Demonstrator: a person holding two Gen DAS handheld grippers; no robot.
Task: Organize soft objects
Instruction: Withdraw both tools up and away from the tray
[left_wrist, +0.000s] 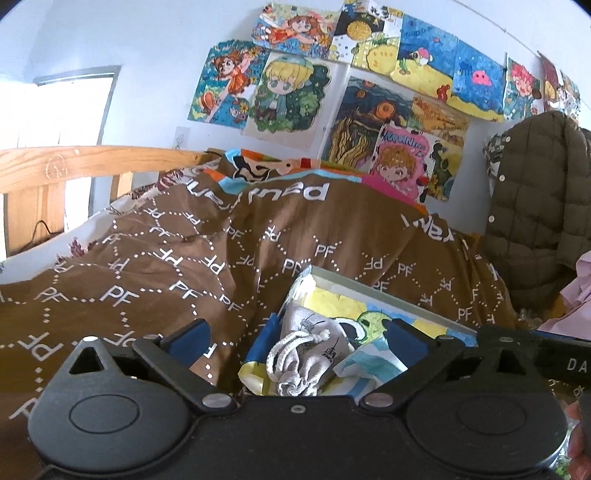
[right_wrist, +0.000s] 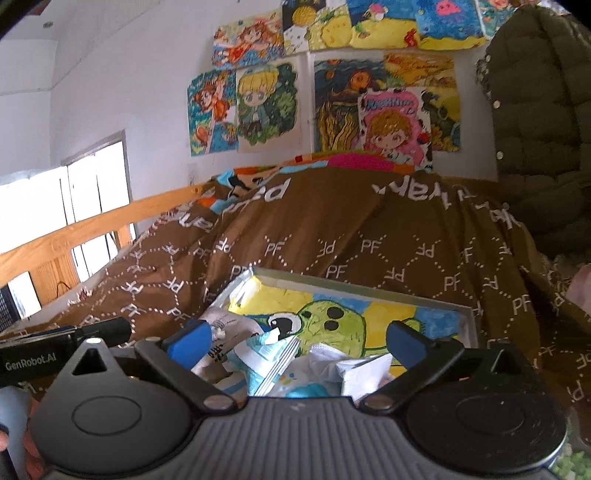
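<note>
A shallow box (left_wrist: 373, 293) with a cartoon picture on its floor lies on the brown "PF" quilt (left_wrist: 166, 258). A grey drawstring pouch (left_wrist: 314, 347) lies in it, between the wide-open fingers of my left gripper (left_wrist: 301, 336), which holds nothing. In the right wrist view the same box (right_wrist: 354, 284) holds the pouch (right_wrist: 225, 325) at its left, light-blue tissue packs (right_wrist: 273, 354) and white packets (right_wrist: 354, 369). My right gripper (right_wrist: 299, 339) is open above them and empty.
A wooden bed rail (left_wrist: 92, 162) runs along the left. Drawings (left_wrist: 369, 74) cover the wall behind. An olive padded jacket (left_wrist: 535, 206) hangs at the right, with pink cloth (left_wrist: 580, 295) below it. The other gripper's handle (right_wrist: 55, 347) shows at left.
</note>
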